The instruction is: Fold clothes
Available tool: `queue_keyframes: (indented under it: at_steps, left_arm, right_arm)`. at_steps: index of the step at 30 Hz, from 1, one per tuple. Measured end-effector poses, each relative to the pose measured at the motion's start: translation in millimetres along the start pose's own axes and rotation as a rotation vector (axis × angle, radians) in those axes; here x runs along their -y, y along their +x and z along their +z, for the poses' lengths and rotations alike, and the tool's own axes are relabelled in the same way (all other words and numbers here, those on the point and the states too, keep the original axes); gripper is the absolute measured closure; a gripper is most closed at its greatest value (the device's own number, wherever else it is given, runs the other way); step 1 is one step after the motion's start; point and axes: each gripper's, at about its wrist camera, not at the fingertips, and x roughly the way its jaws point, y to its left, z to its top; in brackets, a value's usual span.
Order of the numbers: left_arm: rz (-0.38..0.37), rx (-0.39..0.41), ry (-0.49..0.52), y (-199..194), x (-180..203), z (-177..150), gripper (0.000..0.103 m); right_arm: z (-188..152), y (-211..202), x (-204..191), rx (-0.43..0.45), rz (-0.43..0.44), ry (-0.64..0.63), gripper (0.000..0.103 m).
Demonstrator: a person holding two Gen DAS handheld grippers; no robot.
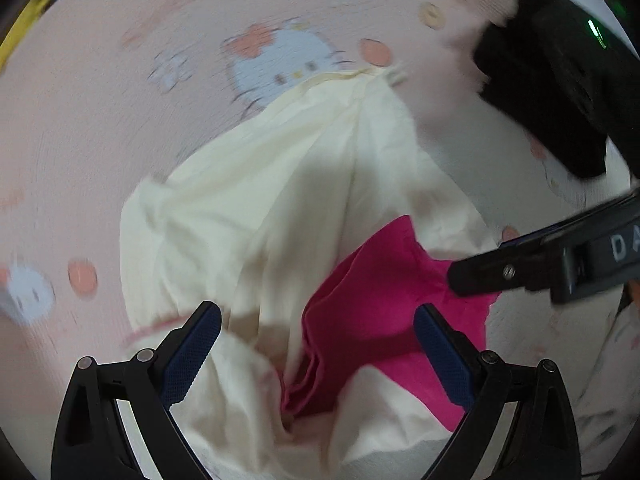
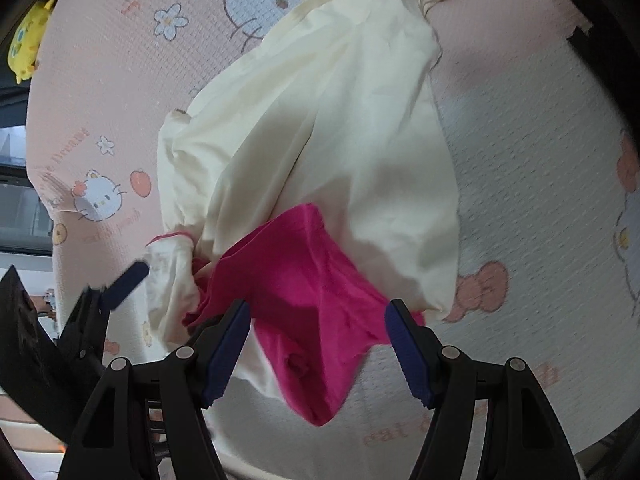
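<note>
A cream garment point(image 1: 280, 200) with a magenta part point(image 1: 372, 312) lies crumpled on a pink cat-print sheet point(image 1: 100, 140). In the left wrist view my left gripper point(image 1: 318, 354) hangs open above the garment's near end, its jaws wide over cream and magenta cloth. A finger point(image 1: 492, 274) of the right gripper reaches in from the right. In the right wrist view the cream garment point(image 2: 340, 140) stretches away and the magenta part point(image 2: 304, 280) lies under my open right gripper point(image 2: 318, 346). The pads press on nothing. A left gripper fingertip point(image 2: 128, 280) sits beside a printed white cuff point(image 2: 168, 276).
The pink sheet point(image 2: 540, 160) with cat and flower prints spreads around the garment. A yellow plush toy point(image 2: 30, 40) sits at its far left edge, where the sheet ends. The black body of the right tool point(image 1: 560, 80) fills the upper right of the left wrist view.
</note>
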Motion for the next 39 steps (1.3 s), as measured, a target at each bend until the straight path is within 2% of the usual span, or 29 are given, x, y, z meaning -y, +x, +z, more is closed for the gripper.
queue_keyframes:
  at_steps: [1,3,4,8,10,12,14,15,17,21,26,30,35,39]
  left_arm:
    - [0.002,-0.004,0.02,2.5,2.7,2.3,0.006]
    - [-0.02,-0.048,-0.007,12.1,-1.4,2.5,0.015]
    - [-0.031,-0.07,-0.021,16.9,-3.5,2.6,0.023]
    - [-0.068,-0.184,-0.142,42.6,-22.1,-8.1,0.025]
    - [-0.065,-0.199,-0.163,48.9,-25.1,-14.7,0.03]
    - [-0.049,-0.19,-0.158,48.6,-25.1,-19.8,0.041]
    - [-0.023,-0.186,-0.155,46.6,-26.0,-23.0,0.071]
    - [-0.027,-0.18,-0.17,44.9,-28.9,-24.7,0.076]
    - [-0.079,-0.167,-0.22,41.3,-36.5,-27.9,0.092]
    - [-0.225,-0.145,-0.328,32.4,-48.1,-36.8,0.096]
    - [-0.25,-0.147,-0.355,34.1,-46.4,-48.6,0.096]
    - [-0.274,-0.121,-0.394,34.7,-49.7,-54.4,0.096]
    - [-0.291,-0.092,-0.403,35.7,-53.1,-56.8,0.096]
    - [-0.327,-0.065,-0.46,41.6,-57.8,-62.1,0.096]
  right_arm:
    - [-0.2,0.4,0.5,-0.004,0.004,0.0,0.034]
    - [-0.4,1.6,1.2,-0.006,0.0,0.005,0.034]
    - [-0.6,2.4,2.5,-0.008,-0.006,0.007,0.034]
    - [1.7,4.4,10.8,-0.012,-0.011,0.044,0.034]
    - [2.3,6.8,10.6,-0.019,-0.005,0.053,0.034]
    - [1.0,10.5,5.5,-0.034,0.017,0.043,0.034]
    - [-0.5,14.3,0.2,-0.048,0.038,0.035,0.034]
    - [-1.8,16.3,-2.8,-0.054,0.047,0.036,0.034]
    - [-4.5,21.0,-8.5,-0.062,0.057,0.039,0.034]
    - [-9.2,29.7,-16.9,-0.061,0.068,0.044,0.034]
    - [-13.9,38.0,-15.6,-0.068,0.209,0.117,0.034]
    - [-16.5,57.2,-20.5,-0.098,0.208,0.144,0.034]
    - [-13.1,79.3,-32.5,-0.067,0.209,0.131,0.034]
    - [-6.6,93.0,-28.3,-0.038,0.207,0.158,0.034]
